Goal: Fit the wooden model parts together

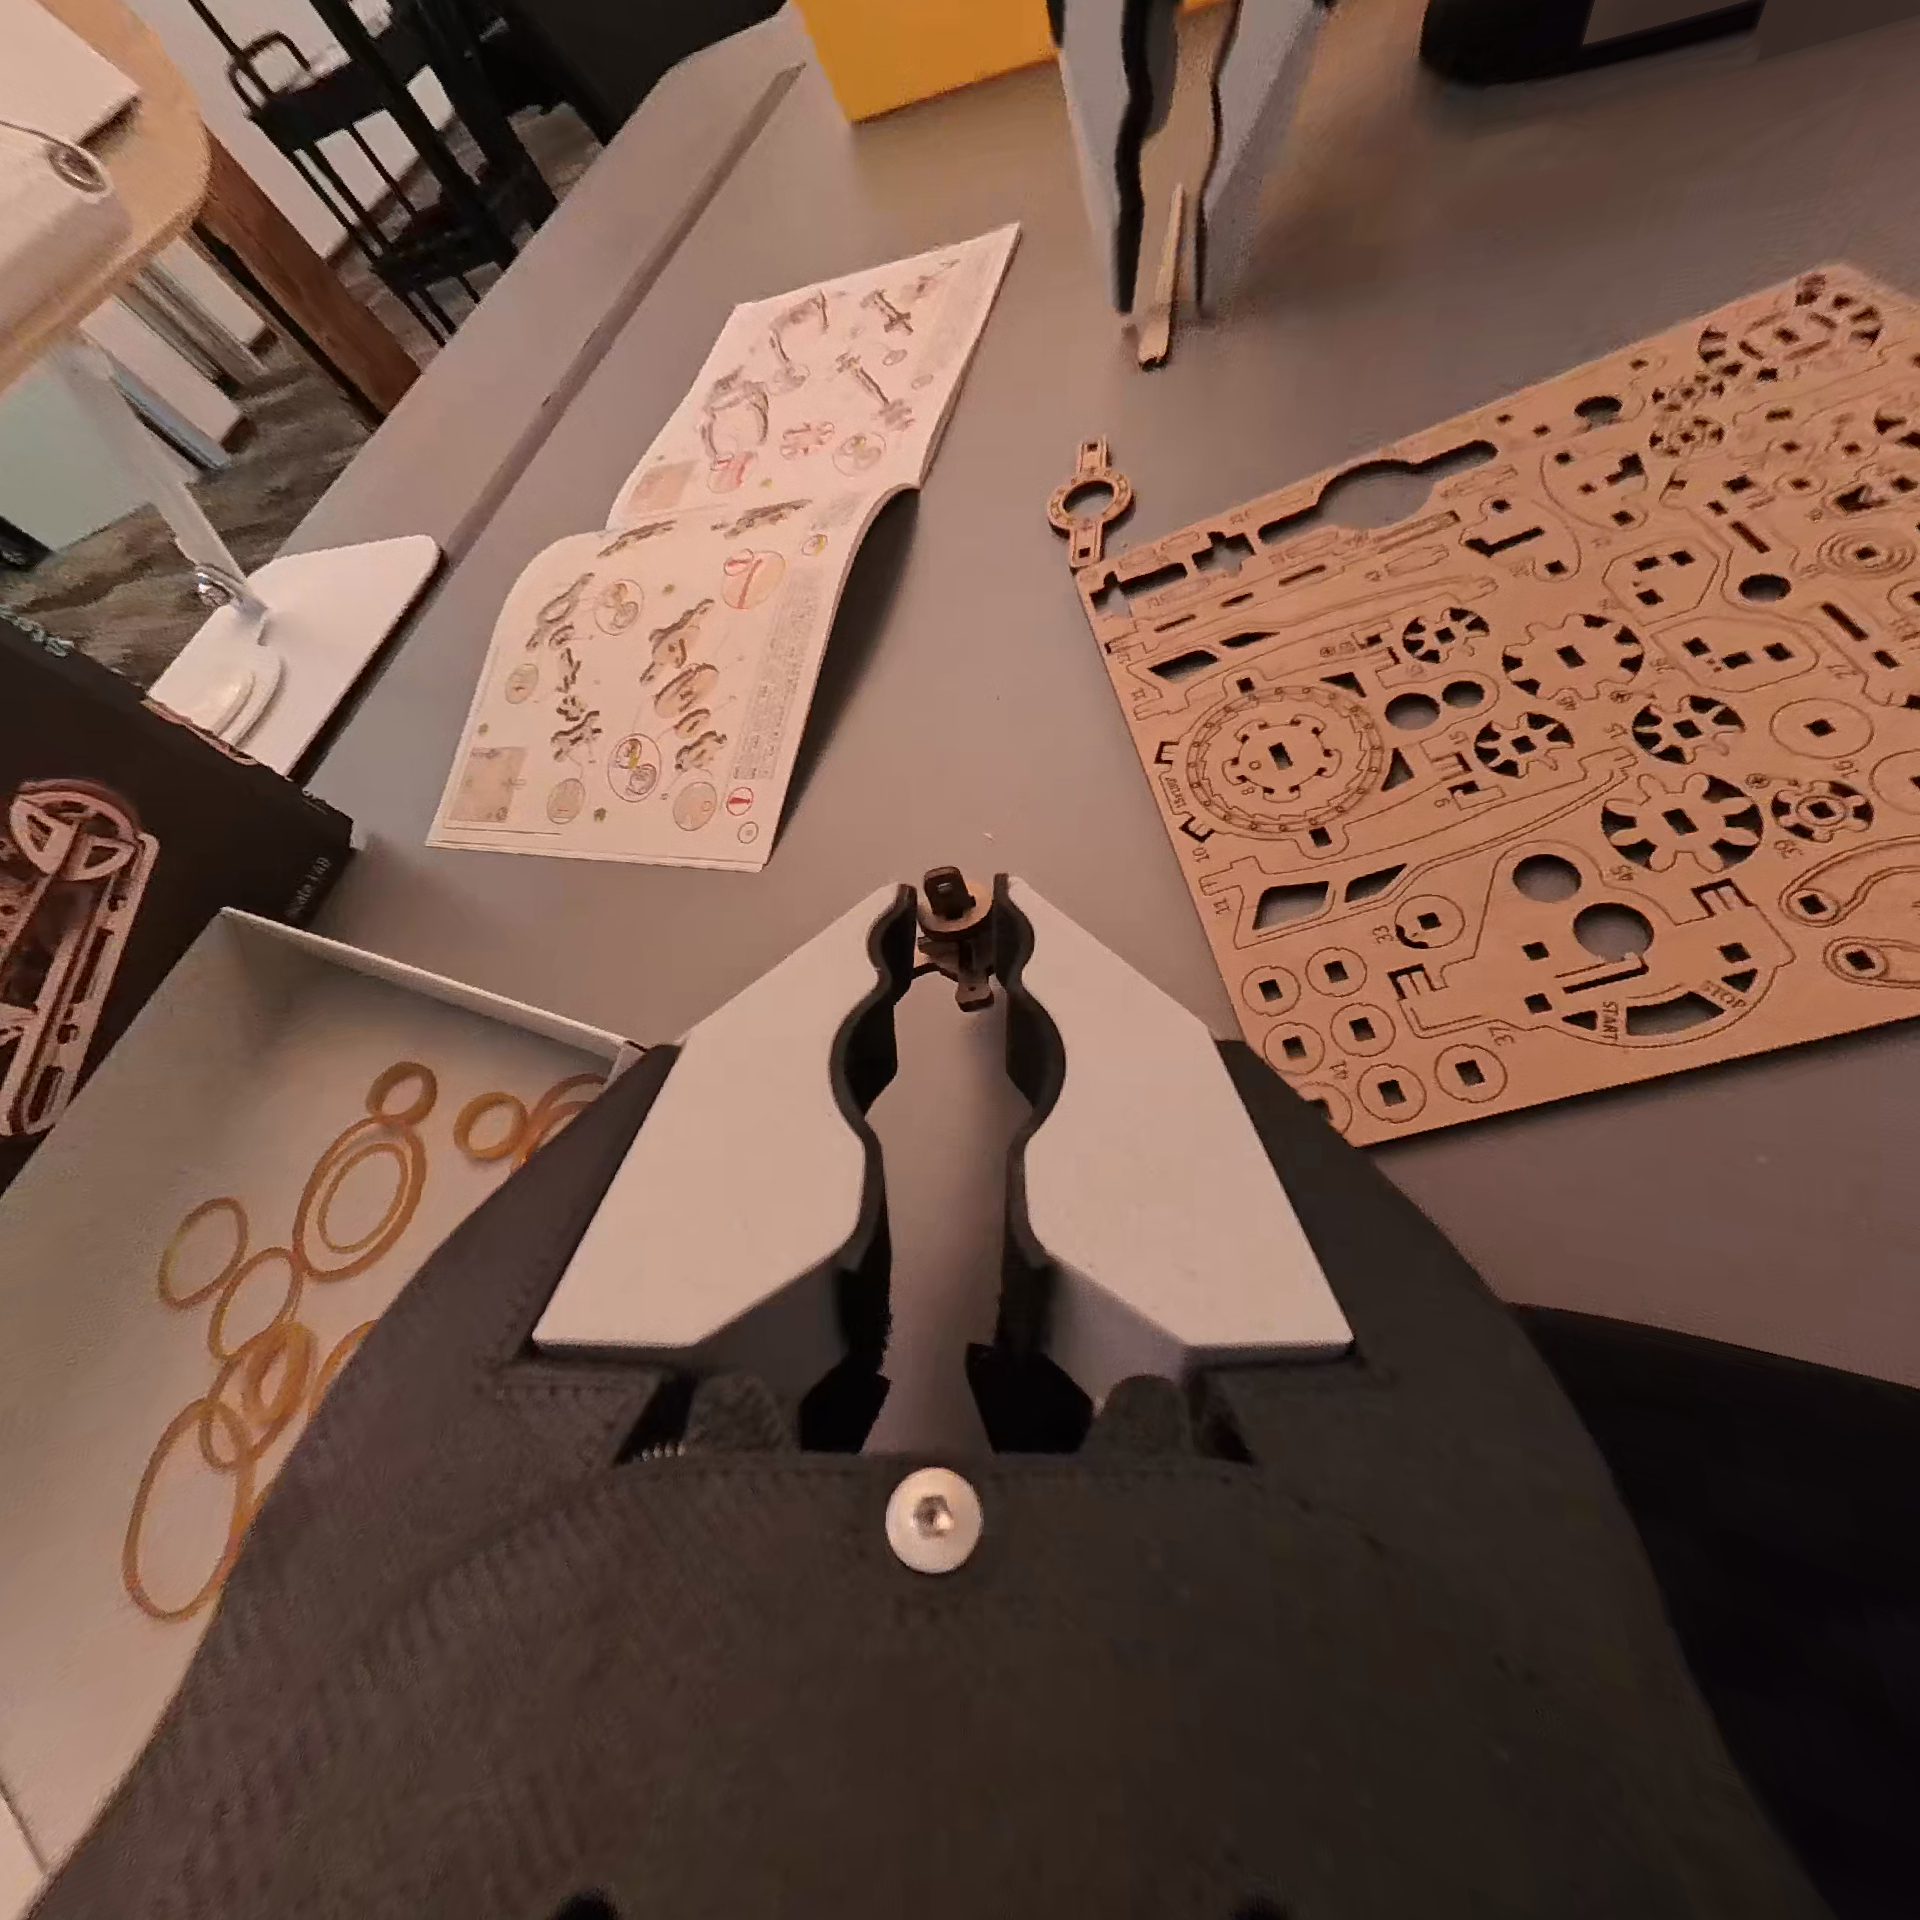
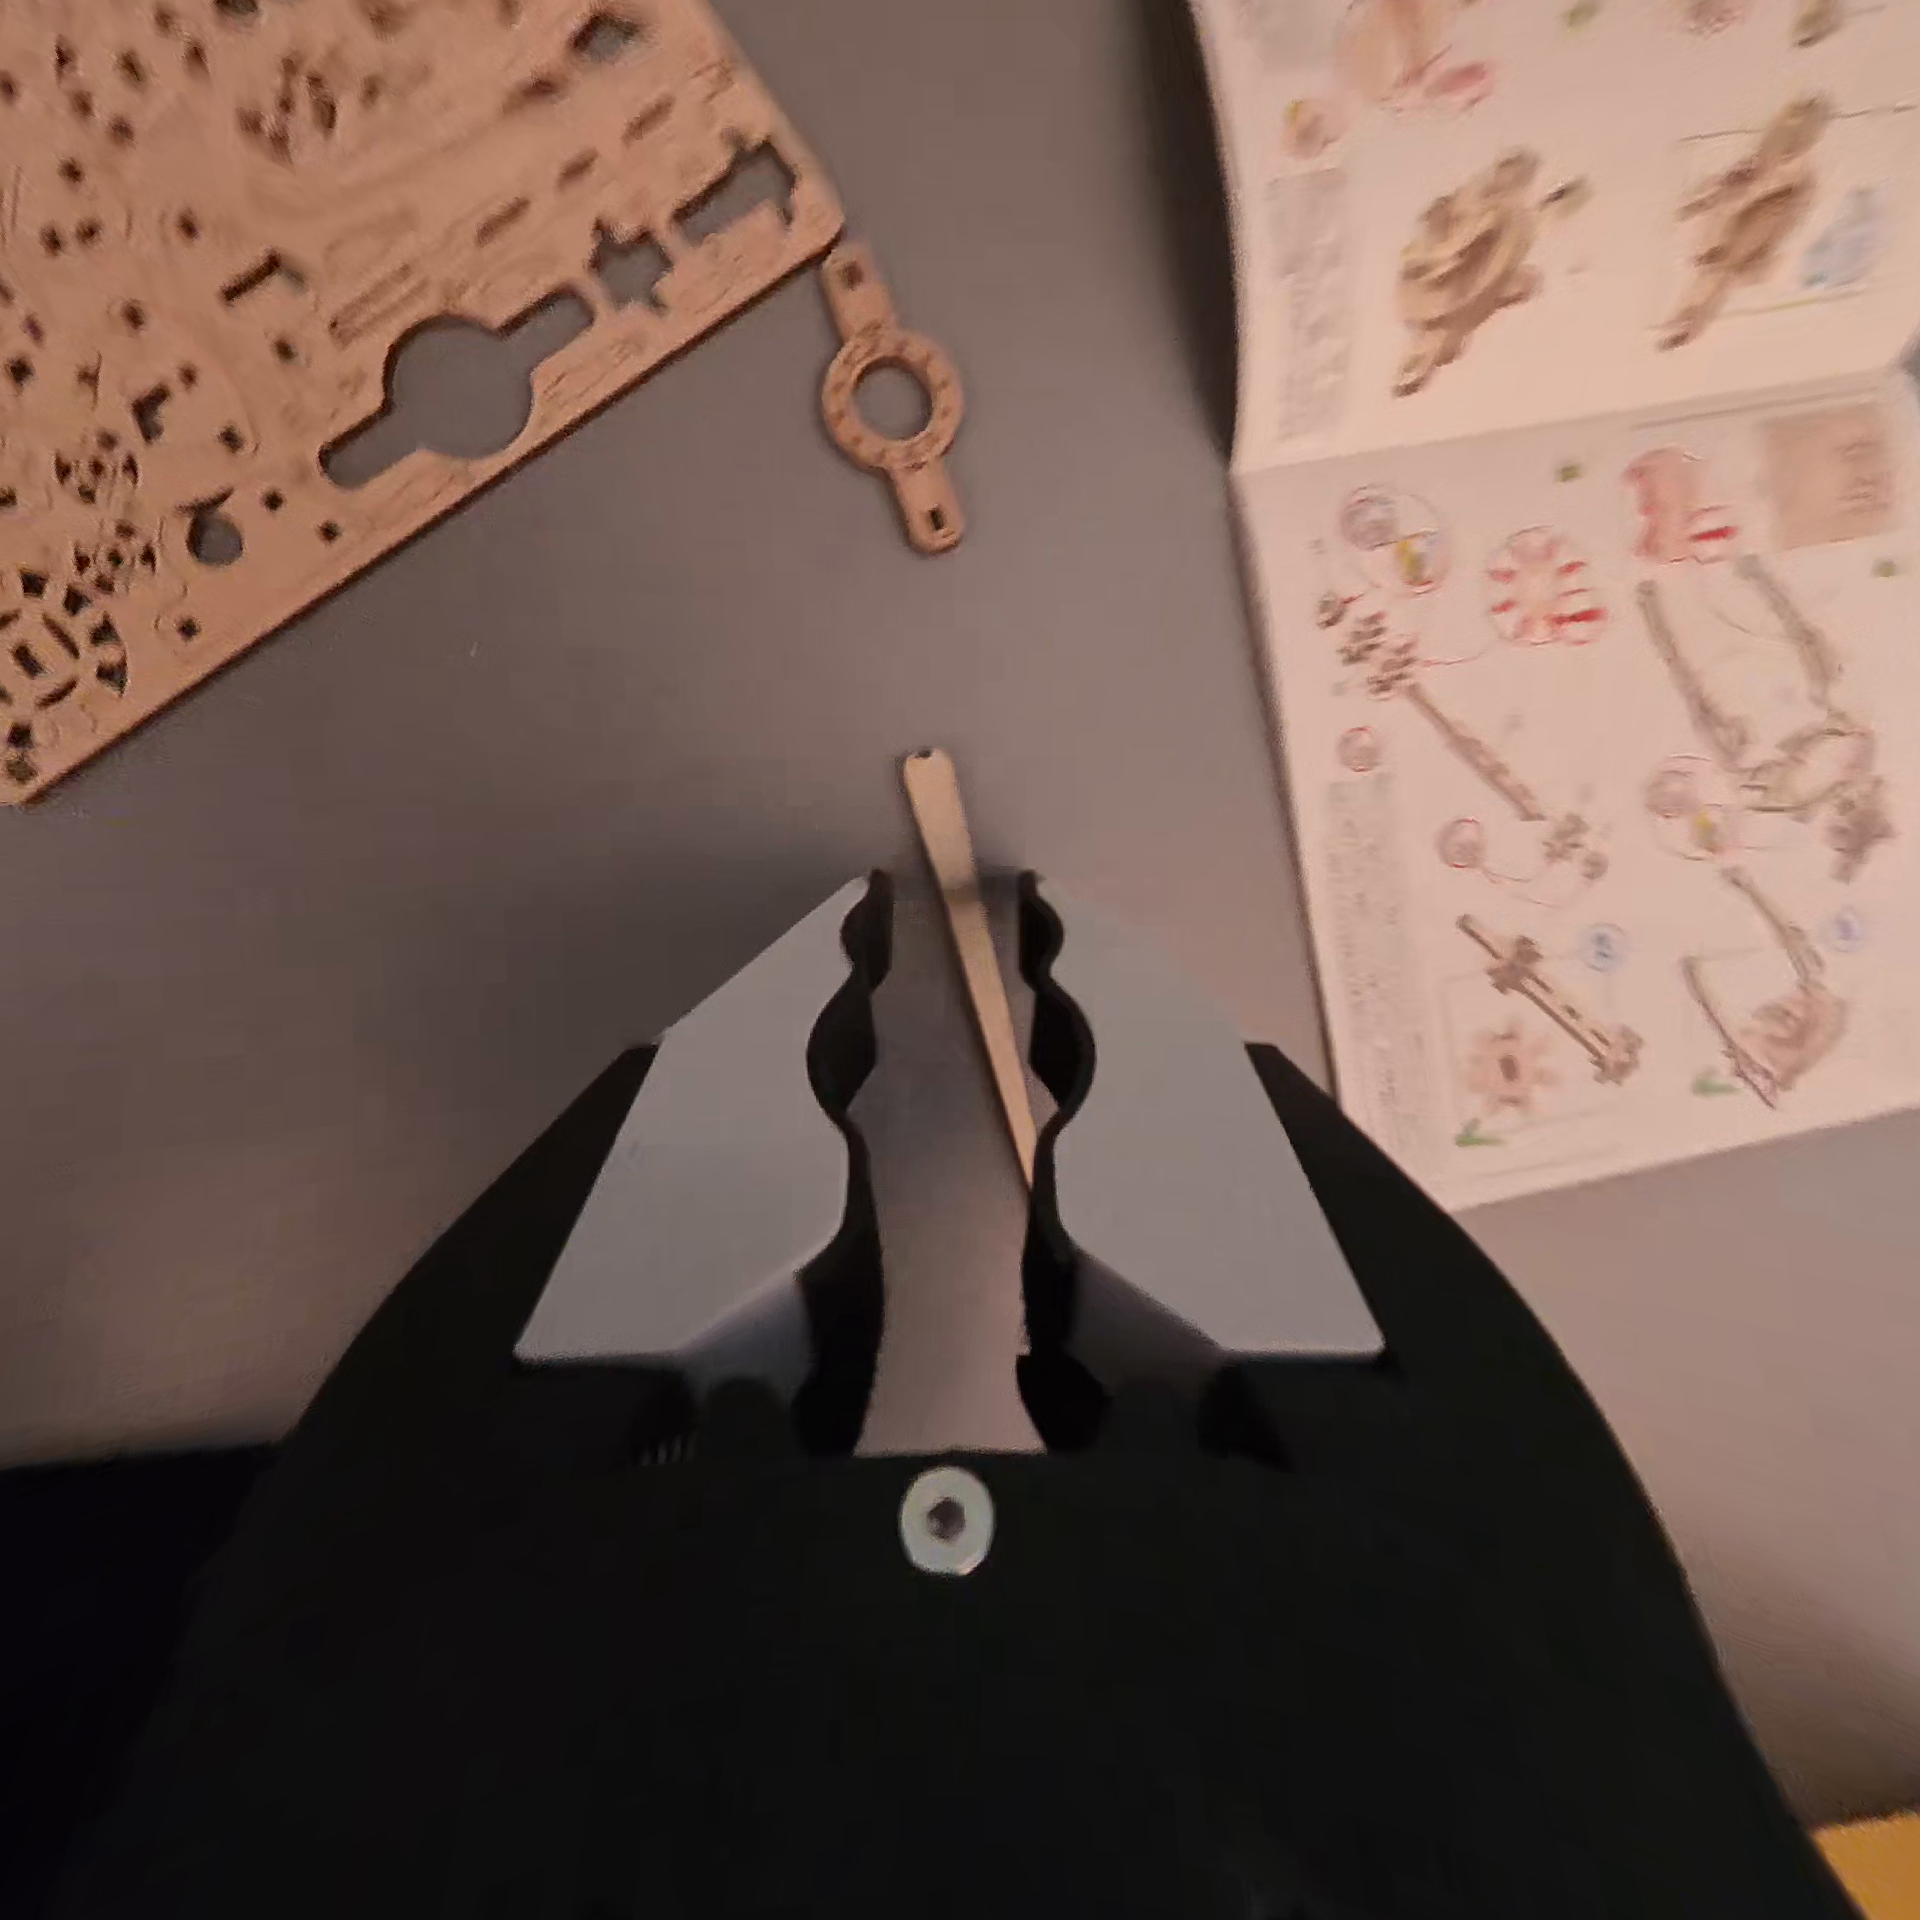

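The left tool (image 1: 948,914) is clamped on a small dark wooden assembly (image 1: 956,940) above the grey table (image 1: 935,665). The right tool (image 2: 954,894) pinches a thin wooden stick (image 2: 961,914) near the ring-shaped piece (image 2: 891,400), between the parts sheet (image 2: 312,312) and the booklet (image 2: 1579,623).

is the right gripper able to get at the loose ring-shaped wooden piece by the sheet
Probably not as it stands: the way to the ring-shaped piece is clear grey table, but the right gripper already holds a thin wooden stick.

Bare grey table (image 1: 935,727) between open booklet (image 1: 665,665) and wooden parts sheet (image 1: 1558,727).
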Demonstrator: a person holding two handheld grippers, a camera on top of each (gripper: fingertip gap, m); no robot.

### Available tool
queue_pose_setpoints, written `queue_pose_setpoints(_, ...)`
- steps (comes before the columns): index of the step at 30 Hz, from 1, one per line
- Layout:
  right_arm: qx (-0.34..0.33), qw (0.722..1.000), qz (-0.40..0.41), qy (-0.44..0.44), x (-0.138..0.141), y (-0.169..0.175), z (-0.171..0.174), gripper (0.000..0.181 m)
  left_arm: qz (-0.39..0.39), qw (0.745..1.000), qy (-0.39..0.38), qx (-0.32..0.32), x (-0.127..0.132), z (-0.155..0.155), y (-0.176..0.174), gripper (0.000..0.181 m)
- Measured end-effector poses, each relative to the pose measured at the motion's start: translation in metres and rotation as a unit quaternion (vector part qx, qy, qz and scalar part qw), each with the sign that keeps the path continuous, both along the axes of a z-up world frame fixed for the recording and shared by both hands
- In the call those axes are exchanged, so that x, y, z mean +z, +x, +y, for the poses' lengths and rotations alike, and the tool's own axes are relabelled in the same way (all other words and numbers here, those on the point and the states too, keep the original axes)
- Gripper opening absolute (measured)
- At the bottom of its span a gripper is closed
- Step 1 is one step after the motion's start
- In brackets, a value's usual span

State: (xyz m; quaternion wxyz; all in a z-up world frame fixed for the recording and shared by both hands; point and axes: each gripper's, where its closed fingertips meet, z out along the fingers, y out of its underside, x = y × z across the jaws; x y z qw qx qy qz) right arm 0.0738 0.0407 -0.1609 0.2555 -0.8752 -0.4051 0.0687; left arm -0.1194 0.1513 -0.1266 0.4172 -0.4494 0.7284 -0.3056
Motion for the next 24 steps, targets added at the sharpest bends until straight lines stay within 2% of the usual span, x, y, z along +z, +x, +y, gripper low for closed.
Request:
queue_pose_setpoints(4,0.006,1.0,0.018,-0.016,0.0,-0.006,0.002,0.012,0.045,0.999,0.025,-0.014,-0.016,-0.003,-0.002,0.013)
queue_pose_setpoints(7,0.007,0.999,0.034,-0.014,0.0,-0.008,0.004,0.006,0.049,0.998,0.033,-0.013,-0.017,-0.003,-0.003,0.012)
queue_pose_setpoints(9,0.022,0.999,0.019,0.014,0.001,-0.011,0.005,0.006,0.038,0.998,0.04,0.014,-0.014,0.005,-0.003,0.023)
queue_pose_setpoints(11,0.039,0.997,0.001,0.061,0.009,-0.02,0.011,0.006,0.025,0.999,0.03,0.031,-0.006,0.009,-0.007,0.025)
queue_pose_setpoints(14,0.06,0.98,0.012,0.188,0.045,-0.059,0.032,0.006,-0.033,0.998,-0.032,0.046,0.029,0.007,-0.018,0.024)
queue_pose_setpoints(16,0.083,0.958,-0.006,0.274,0.069,-0.091,0.045,0.006,-0.075,0.992,-0.093,0.047,0.058,-0.001,-0.024,0.018)
queue_pose_setpoints(18,0.116,0.933,-0.016,0.34,0.088,-0.129,0.053,0.006,-0.103,0.983,-0.145,0.05,0.077,-0.01,-0.024,0.016)
queue_pose_setpoints(21,0.153,0.906,-0.038,0.393,0.098,-0.17,0.059,0.006,-0.108,0.965,-0.234,0.047,0.081,-0.029,-0.014,0.02)
queue_pose_setpoints(24,0.16,0.893,-0.067,0.415,0.099,-0.183,0.065,0.007,-0.098,0.947,-0.304,0.03,0.077,-0.043,-0.009,0.022)
